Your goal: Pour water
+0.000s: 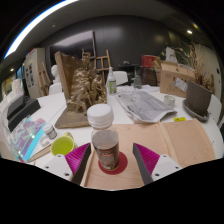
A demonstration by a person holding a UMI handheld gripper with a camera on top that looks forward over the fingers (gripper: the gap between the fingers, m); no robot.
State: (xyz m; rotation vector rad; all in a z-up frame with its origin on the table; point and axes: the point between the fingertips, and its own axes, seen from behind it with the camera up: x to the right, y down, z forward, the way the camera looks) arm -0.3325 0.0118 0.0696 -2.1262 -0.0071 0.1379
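A small bottle (104,140) with a white cap and a dark label stands upright on a round red coaster (113,164), which lies on a light wooden board (150,150). My gripper (112,160) is open, its pink-padded fingers (79,158) to either side of the bottle's base. A gap shows at each side of the bottle, which rests on the coaster. A lime-green cup (62,145) sits left of the board, beside the left finger.
A tall brown paper bag (78,88) stands beyond the bottle. Papers (147,106), a green can (112,86), a box (175,78) and a dark device (198,98) clutter the white table further back. Small items (40,132) lie at the left.
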